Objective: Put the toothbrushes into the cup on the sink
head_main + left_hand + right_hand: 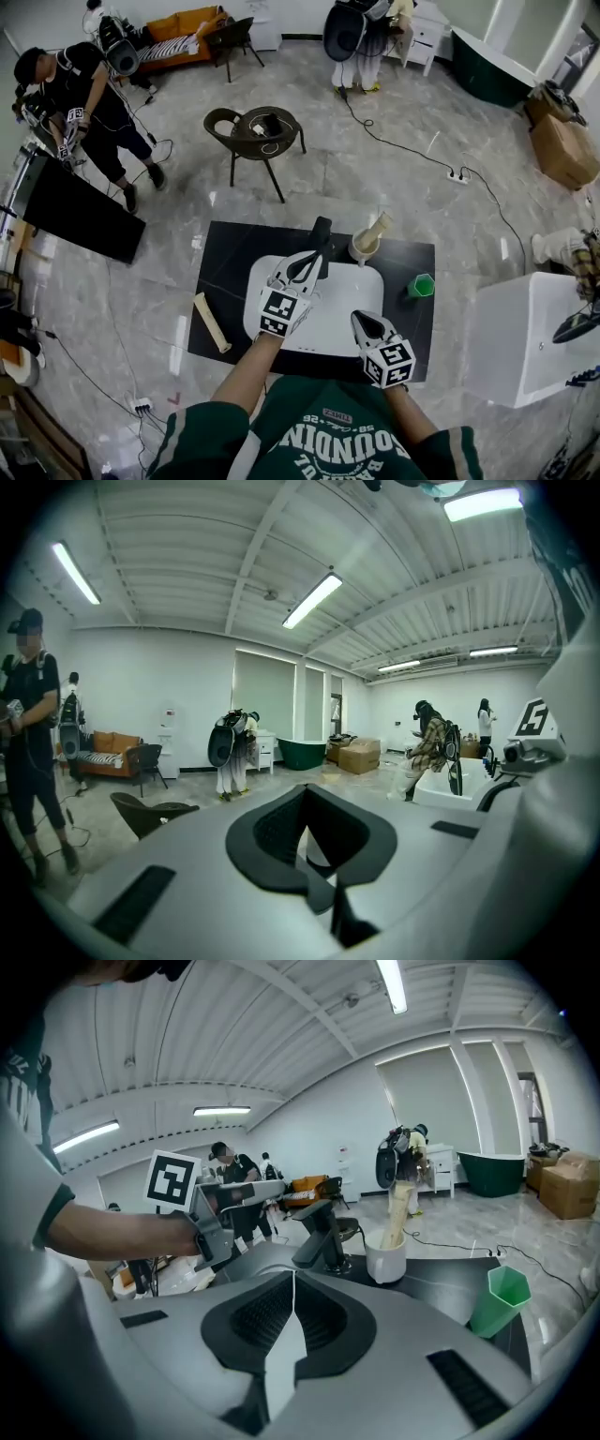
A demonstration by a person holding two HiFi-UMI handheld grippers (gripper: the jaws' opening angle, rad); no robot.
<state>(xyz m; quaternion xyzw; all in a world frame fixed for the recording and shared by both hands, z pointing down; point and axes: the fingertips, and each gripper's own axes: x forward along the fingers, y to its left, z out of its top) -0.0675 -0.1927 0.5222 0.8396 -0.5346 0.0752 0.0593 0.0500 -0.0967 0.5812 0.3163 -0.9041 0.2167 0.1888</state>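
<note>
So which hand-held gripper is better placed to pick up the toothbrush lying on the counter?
Left. The toothbrush lies left of the sink, on the left hand-held gripper's side; the right hand-held gripper would have to cross over.

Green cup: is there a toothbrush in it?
No, nothing sticks out of the green cup; the one standing toothbrush is in the white cup.

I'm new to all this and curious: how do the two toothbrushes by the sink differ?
One toothbrush stands tilted in the white cup, right of the faucet; the other toothbrush lies flat on the black counter, left of the sink. Both look beige.
</note>
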